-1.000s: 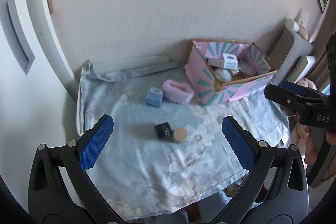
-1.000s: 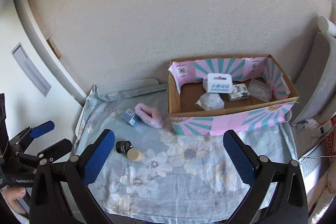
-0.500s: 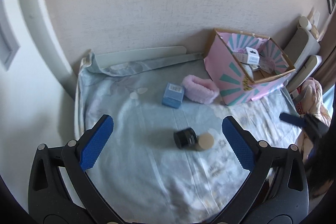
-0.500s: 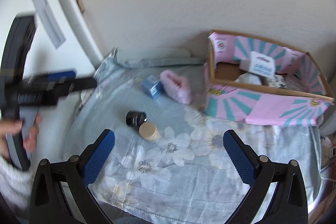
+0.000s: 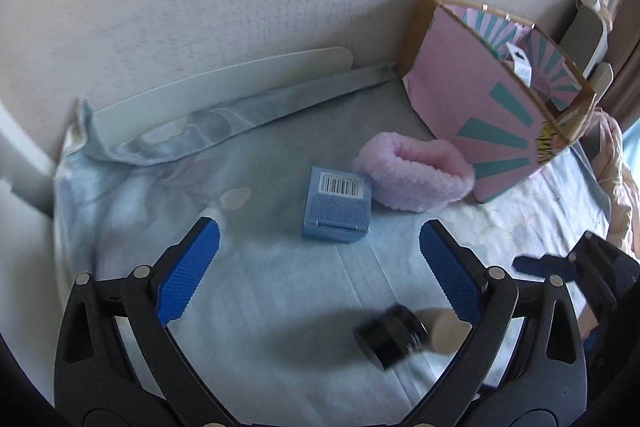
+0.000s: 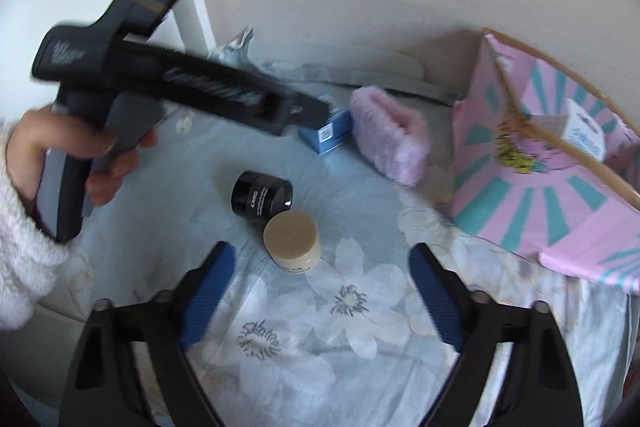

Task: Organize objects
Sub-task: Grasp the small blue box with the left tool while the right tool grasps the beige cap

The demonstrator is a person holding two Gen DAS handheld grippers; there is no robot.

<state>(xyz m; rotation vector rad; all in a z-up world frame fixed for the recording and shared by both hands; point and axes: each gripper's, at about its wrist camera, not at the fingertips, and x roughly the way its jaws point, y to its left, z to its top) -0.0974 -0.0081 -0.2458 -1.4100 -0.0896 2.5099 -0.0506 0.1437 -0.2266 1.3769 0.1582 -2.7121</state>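
Beige jar (image 6: 291, 237): small, rigid, likely light and smooth; take across its round sides. Right tongs (image 6: 320, 301) spread, narrowing, nothing between; left tongs (image 5: 319, 269) spread, empty.

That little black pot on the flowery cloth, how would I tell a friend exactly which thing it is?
Start at the pink and teal cardboard box by the wall, then look across the pale blue flowered cloth past the fluffy pink band. The black jar lies on its side, touching a beige-lidded jar. It is the only dark, glossy thing there, with white lettering.
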